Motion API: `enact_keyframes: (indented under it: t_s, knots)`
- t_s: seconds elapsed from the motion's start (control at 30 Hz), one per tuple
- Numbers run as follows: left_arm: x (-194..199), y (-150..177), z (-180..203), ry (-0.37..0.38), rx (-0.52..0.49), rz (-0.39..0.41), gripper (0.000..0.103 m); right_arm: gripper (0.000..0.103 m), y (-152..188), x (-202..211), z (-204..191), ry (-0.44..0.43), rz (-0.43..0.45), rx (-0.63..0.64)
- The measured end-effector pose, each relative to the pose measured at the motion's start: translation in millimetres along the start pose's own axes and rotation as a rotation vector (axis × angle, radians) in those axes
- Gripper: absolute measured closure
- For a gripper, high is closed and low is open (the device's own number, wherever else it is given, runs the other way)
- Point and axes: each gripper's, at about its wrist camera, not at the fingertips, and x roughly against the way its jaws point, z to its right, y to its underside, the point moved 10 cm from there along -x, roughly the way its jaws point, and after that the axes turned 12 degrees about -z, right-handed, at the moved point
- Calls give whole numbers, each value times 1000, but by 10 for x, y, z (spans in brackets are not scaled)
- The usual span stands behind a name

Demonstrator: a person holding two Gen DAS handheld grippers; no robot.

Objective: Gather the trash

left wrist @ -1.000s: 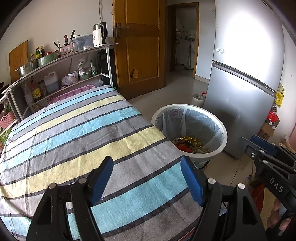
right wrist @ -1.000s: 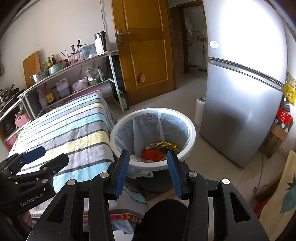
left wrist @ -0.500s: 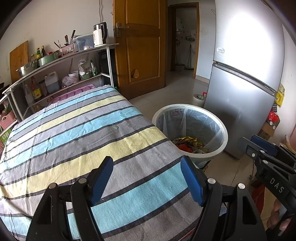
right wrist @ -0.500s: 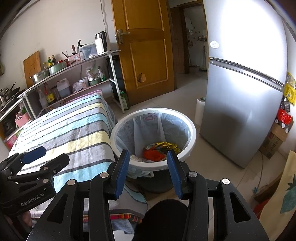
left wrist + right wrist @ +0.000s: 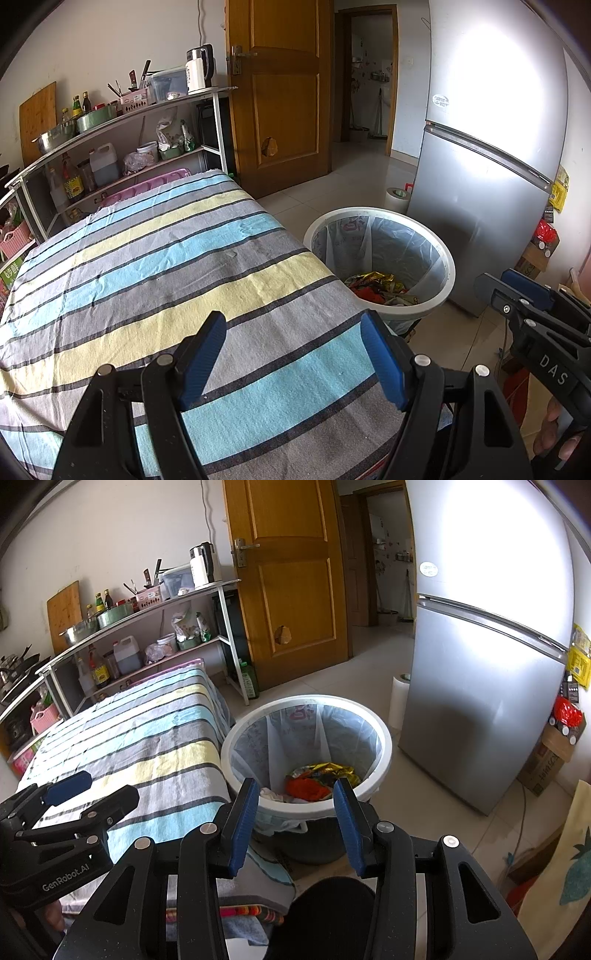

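Observation:
A white trash bin (image 5: 448, 269) lined with a clear bag stands on the floor beside the table; it also shows in the right wrist view (image 5: 384, 738). Gold, red and white trash (image 5: 317, 781) lies in its bottom, also seen in the left wrist view (image 5: 380, 286). My left gripper (image 5: 295, 328) is open and empty above the striped tablecloth (image 5: 147, 266). My right gripper (image 5: 295, 794) is open and empty, just short of the bin's near rim. Each gripper shows in the other's view: the right one (image 5: 517, 288) and the left one (image 5: 85, 790).
A silver fridge (image 5: 487, 686) stands right of the bin, with a paper roll (image 5: 400, 698) at its base. A shelf rack (image 5: 110, 147) with bottles, bowls and a kettle lines the back wall. A wooden door (image 5: 280, 92) is behind. A cardboard box (image 5: 550, 757) sits far right.

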Motion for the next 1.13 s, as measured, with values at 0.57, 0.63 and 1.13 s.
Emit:
enact_keyframes:
  t_s: [0.57, 0.63, 1.13]
  knots:
    - [30, 8, -10, 2, 2, -1, 26, 59, 1, 4, -16, -1, -1, 3]
    - [27, 3, -13, -1, 3, -1, 26, 59, 3, 8, -16, -1, -2, 2]
    - [21, -3, -14, -4, 3, -2, 26, 59, -4, 7, -17, -1, -3, 2]
